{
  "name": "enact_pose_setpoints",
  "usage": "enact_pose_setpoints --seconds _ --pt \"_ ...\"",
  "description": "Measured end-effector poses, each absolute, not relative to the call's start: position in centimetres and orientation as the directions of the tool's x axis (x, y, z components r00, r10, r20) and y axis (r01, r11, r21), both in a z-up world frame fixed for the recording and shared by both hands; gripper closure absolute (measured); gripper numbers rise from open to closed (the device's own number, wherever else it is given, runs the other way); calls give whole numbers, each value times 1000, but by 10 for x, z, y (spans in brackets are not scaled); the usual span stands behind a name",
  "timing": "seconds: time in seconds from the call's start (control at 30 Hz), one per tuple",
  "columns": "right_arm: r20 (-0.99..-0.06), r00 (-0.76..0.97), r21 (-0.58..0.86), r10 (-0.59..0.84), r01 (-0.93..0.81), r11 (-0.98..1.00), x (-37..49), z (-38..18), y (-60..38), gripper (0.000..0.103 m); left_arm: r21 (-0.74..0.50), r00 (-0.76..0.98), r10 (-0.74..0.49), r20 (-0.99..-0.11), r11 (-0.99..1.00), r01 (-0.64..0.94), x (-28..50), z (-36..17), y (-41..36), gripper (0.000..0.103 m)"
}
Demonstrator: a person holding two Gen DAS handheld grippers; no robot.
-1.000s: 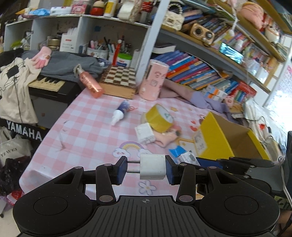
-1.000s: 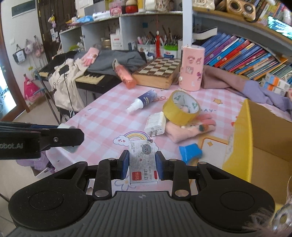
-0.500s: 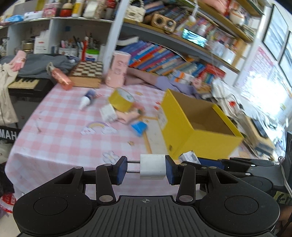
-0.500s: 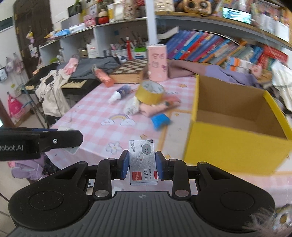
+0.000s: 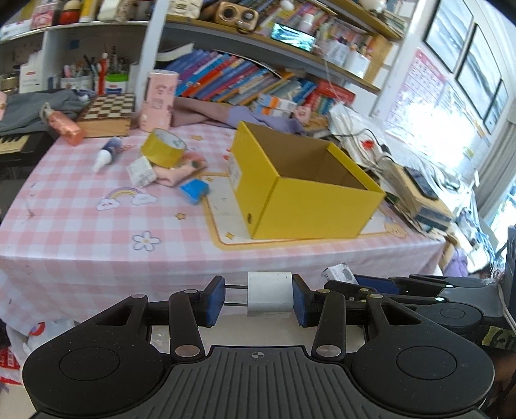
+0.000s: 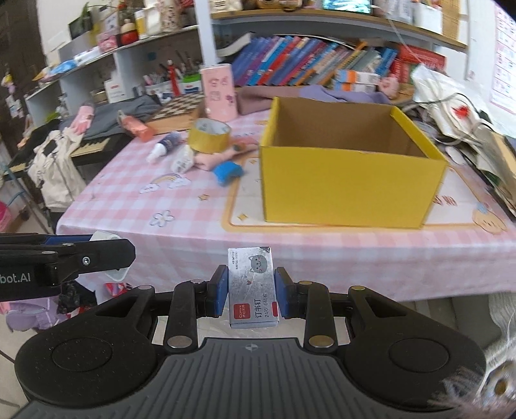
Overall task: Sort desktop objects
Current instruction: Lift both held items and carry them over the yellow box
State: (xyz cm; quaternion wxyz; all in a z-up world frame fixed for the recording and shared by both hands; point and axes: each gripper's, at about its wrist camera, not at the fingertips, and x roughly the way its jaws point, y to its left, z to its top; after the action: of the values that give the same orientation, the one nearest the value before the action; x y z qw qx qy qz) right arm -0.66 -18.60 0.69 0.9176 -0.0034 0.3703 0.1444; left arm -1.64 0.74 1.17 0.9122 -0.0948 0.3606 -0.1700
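- Left gripper point(image 5: 258, 299) clamps a white plug adapter point(image 5: 269, 299), prongs against the left pad, clear of the table edge, presumably for boxing.
- Right gripper point(image 6: 251, 291) clamps a staple box point(image 6: 252, 287) by its sides.
- Yellow cardboard box point(image 6: 345, 185), open-topped, sits ahead on the checked tablecloth point(image 6: 135, 206): likely the sorting bin.

Behind the table, slanting books point(image 5: 225, 80) fill a shelf point(image 6: 338, 19), with pens in cups point(image 5: 96, 74) to their left. A grey garment point(image 5: 35, 106) lies over a keyboard point(image 5: 13, 141). Posters point(image 5: 416, 93) hang beside a bright window point(image 5: 493, 180).
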Motion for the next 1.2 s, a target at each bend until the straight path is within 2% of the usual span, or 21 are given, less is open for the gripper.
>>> enact_pose_setpoints --seconds 0.43,1.2 --pt "-699 693 102 174 -144 984 -18 7 -218 75 -291 634 -450 -629 892 345 -4 12 -25 61" --pt "-680 723 62 126 -114 991 8 13 -232 75 -286 619 -496 -609 865 412 24 18 -46 61"
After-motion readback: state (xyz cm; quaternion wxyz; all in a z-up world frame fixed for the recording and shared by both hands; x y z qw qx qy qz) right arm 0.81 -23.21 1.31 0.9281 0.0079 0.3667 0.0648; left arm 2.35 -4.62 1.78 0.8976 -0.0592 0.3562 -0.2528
